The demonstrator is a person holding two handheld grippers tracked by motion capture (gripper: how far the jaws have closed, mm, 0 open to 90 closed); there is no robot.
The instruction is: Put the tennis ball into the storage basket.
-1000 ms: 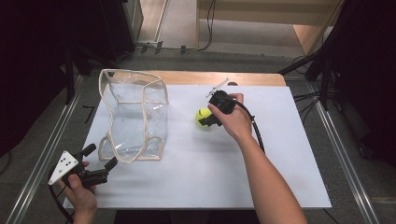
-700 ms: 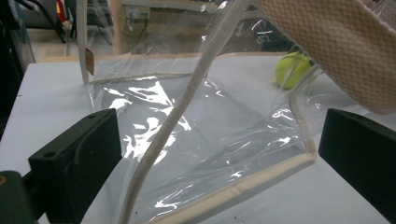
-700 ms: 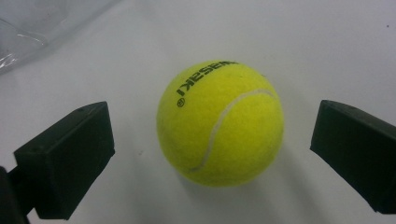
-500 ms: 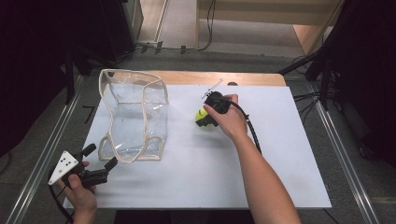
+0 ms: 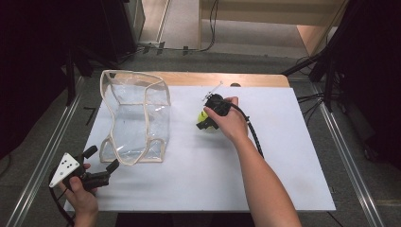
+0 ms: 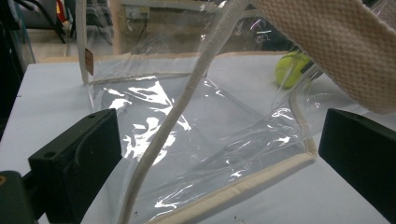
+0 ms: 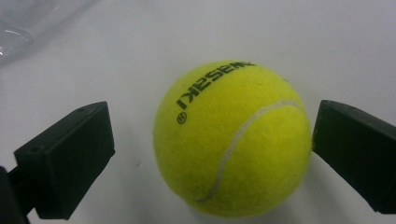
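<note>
Surface: white sheet [image 5: 198,175] over a wooden top, its bare wood edge showing along the far side; grey floor and dark gear beyond.
Ball: yellow tennis ball [image 7: 232,139] sat on the white sheet right of centre, toward the far half; black lettering on its upper face, white seam curving down its right side. In the high view [image 5: 203,116] it was partly covered by the hand and gripper.
Right gripper: right gripper [image 5: 202,124] lay over the ball, held by the right hand [image 5: 228,121], cable trailing back along the forearm toward the near edge.
Right fingers: spread, one on each side of the ball; the right one [image 7: 355,154] looked to be at the ball's edge, the left one [image 7: 65,158] clearly apart from it.
Bag: clear plastic bag [image 5: 135,120] with cream fabric trim stood open on the left half of the sheet, well apart from the ball.
Left gripper: left gripper [image 5: 101,160] sat at the near left corner in the left hand [image 5: 81,194], grey three-cornered plate on top, just beside the bag's near edge.
Left fingers: spread wide, holding nothing; the bag's near trim [image 6: 233,191] and a cream strap [image 6: 187,93] lay between them in the left gripper view.
Seen through bag: the ball [image 6: 292,67], far right.
</note>
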